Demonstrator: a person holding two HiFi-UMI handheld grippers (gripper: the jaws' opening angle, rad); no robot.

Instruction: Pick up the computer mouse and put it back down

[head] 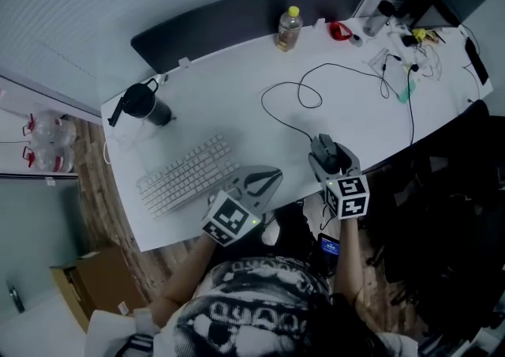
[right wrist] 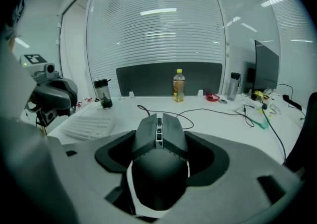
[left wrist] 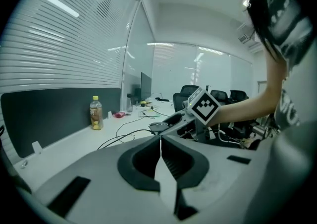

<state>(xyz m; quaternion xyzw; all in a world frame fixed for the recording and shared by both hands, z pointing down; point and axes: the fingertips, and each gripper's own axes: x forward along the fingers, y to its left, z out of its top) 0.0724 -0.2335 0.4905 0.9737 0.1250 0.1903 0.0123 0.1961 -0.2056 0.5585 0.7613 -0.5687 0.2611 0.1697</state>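
**Mouse in your right gripper (head: 327,156), at the white counter's (head: 229,79) near edge**

The long counter sits by slatted blinds (right wrist: 158,39), with a dark divider panel (head: 237,20) along its far side (wood floor below). On it: one keyboard (head: 188,174), one yellow-capped bottle (head: 289,28) and one black jug (head: 144,103). Your right fingers (right wrist: 113,157) clamp the sides of the one computer mouse (right wrist: 158,168), its cable (head: 300,95) looping across the counter. Your left gripper (left wrist: 161,141), just beside the keyboard, has its fingers (left wrist: 137,160) pressed together on nothing.
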